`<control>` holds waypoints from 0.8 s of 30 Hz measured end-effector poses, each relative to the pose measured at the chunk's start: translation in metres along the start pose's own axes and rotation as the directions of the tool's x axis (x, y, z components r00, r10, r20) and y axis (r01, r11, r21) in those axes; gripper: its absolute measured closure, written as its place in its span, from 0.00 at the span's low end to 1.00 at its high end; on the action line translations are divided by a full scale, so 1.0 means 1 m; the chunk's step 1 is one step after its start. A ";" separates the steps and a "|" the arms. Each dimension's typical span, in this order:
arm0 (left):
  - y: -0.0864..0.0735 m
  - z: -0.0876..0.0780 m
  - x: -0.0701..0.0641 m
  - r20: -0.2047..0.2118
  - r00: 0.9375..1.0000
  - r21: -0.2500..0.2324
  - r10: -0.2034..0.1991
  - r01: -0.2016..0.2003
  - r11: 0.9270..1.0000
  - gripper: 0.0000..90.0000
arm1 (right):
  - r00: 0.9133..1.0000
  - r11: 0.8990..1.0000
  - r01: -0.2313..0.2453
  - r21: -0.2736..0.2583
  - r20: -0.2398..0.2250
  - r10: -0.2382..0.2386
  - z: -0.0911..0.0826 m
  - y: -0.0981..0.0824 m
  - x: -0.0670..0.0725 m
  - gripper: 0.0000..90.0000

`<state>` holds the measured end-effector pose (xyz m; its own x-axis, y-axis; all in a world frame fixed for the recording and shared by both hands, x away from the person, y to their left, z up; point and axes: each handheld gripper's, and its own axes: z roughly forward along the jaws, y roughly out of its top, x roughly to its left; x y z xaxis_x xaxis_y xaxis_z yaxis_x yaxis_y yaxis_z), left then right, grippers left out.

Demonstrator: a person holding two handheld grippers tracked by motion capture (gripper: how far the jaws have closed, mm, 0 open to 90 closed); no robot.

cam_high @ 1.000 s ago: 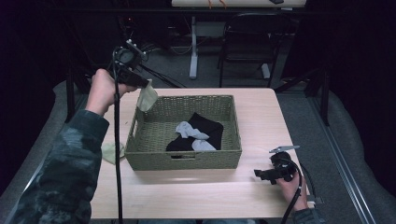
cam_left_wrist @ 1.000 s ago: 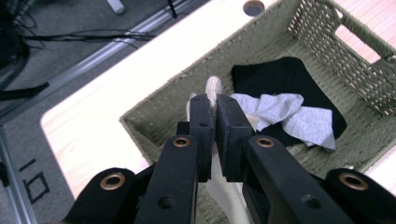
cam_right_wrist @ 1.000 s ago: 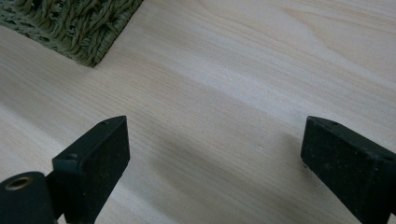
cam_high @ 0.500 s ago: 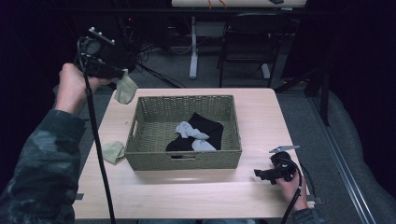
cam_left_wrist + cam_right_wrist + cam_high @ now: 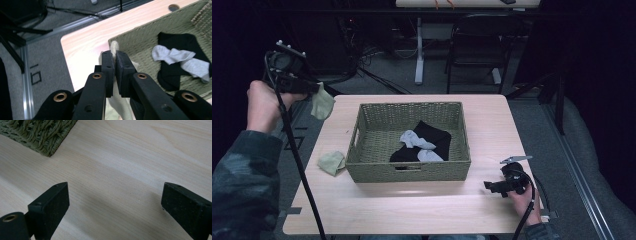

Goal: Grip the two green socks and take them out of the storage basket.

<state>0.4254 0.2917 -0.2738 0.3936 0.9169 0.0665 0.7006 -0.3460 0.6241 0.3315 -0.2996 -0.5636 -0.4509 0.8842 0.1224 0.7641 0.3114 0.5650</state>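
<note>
Left gripper: raised high off the far-left corner of the table, jaws pressed onto a pale green sock, which hangs down from them; in the left gripper view the cloth shows as a thin pale fold between the two pads.
Pale green sock: soft, limp, a muted sage colour, dangling in the air just left of the table's far-left edge, touching nothing else.
Second green sock: same sage colour, crumpled flat on the table, just beside the basket's near-left corner.
Basket: rectangular, woven olive-green wicker with a handle slot in the near wall, standing mid-table.
Black socks: lying in the basket's right half, dark and flat.
Grey socks: light grey, twisted, lying across the black ones.
Right gripper: low at the near-right of the table, pointing left toward the basket, jaws spread wide with bare wood between them.
Table: light wood, rounded corners.
Left hand: gripping the raised tool, camouflage sleeve below.
</note>
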 end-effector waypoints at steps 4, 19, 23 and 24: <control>-0.015 0.015 0.008 0.006 1.000 0.023 -0.030 0.030 0.999 0.95 | 1.000 1.000 0.001 0.002 0.004 -0.001 0.000 0.000 0.000 0.08; -0.077 0.101 0.016 0.044 0.992 0.162 -0.114 0.106 0.981 0.95 | 1.000 1.000 -0.001 0.000 0.000 0.001 0.000 0.000 0.000 0.08; -0.093 0.125 0.018 0.061 0.984 0.204 -0.165 0.150 0.967 0.95 | 1.000 1.000 -0.004 0.002 0.000 0.004 0.000 0.000 0.000 0.08; -0.093 0.125 0.018 0.061 0.984 0.204 -0.165 0.150 0.967 0.95 | 1.000 1.000 -0.004 0.002 0.000 0.004 0.000 0.000 0.000 0.08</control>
<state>0.4415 0.3154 -0.4281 0.3078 0.9476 -0.0850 0.8583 -0.2381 0.4546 0.3318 -0.2990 -0.5637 -0.4480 0.8852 0.1249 0.7666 0.3085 0.5632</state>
